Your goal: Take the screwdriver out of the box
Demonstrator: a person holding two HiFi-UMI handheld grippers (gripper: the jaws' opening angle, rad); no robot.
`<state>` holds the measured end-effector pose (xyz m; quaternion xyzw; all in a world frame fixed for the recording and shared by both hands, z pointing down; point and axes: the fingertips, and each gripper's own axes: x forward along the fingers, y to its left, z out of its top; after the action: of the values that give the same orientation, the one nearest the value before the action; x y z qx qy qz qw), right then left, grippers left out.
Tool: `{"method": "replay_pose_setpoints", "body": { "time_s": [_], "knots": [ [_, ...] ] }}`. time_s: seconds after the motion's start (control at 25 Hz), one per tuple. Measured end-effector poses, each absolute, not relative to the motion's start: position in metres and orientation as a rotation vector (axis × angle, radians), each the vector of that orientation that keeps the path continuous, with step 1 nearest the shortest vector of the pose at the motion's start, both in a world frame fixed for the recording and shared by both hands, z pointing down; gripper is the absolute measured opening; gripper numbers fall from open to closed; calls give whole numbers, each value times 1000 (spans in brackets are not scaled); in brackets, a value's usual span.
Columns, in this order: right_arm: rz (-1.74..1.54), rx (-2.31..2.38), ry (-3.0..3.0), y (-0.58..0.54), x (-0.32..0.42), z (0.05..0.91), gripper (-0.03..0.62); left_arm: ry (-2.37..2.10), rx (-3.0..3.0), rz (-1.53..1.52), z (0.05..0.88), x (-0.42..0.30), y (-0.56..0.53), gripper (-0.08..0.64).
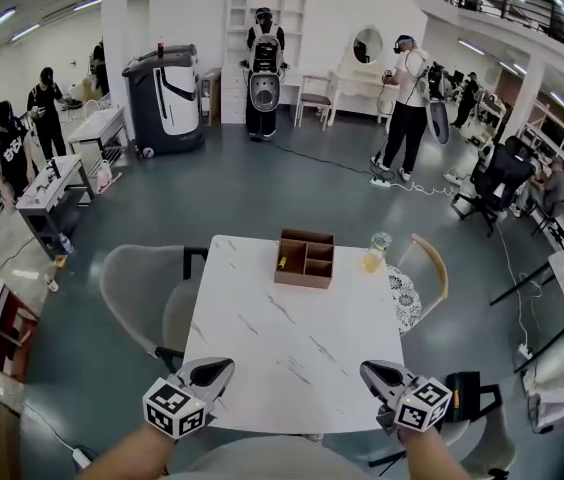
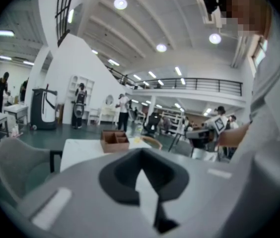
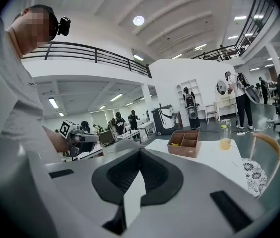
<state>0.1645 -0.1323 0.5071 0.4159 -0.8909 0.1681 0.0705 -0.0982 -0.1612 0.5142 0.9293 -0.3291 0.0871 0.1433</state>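
A brown wooden box [image 1: 305, 258] with several compartments stands at the far end of the white marble table [image 1: 292, 358]. A small yellow object [image 1: 282, 262], probably the screwdriver's handle, lies in its left compartment. My left gripper [image 1: 210, 376] and right gripper [image 1: 380, 378] hover over the table's near edge, far from the box, both shut and empty. In the left gripper view the gripper [image 2: 141, 152] points toward the box [image 2: 114, 140]. The right gripper view shows that gripper [image 3: 140, 150], with the box [image 3: 184, 143] ahead and to its right.
A glass of yellow liquid [image 1: 376, 252] stands at the table's far right corner, beside the box. A grey chair [image 1: 142, 298] is at the left and a wooden chair [image 1: 427, 268] at the right. People and equipment stand far behind.
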Motion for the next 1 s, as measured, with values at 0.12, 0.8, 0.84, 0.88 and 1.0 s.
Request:
{"method": "replay_pose_setpoints", "body": {
  "time_s": [0.12,0.8,0.84,0.88,1.0],
  "knots": [
    [514,1169,-2718,-166,195,520,9,-1024,2641,283,521,-65,-191,2],
    [561,913,-2765,-309,232,579,9,-1239,2463,512,586,6,-345,3],
    [562,930,-2751,-311,229,580,9,-1226,2468,518,592,6,-350,3],
    [567,948,-2737,-313,225,582,9,-1218,2471,525,597,6,-356,3],
    [603,996,-2701,-314,211,590,9,-1218,2506,571,609,4,-378,3]
  ]
}}
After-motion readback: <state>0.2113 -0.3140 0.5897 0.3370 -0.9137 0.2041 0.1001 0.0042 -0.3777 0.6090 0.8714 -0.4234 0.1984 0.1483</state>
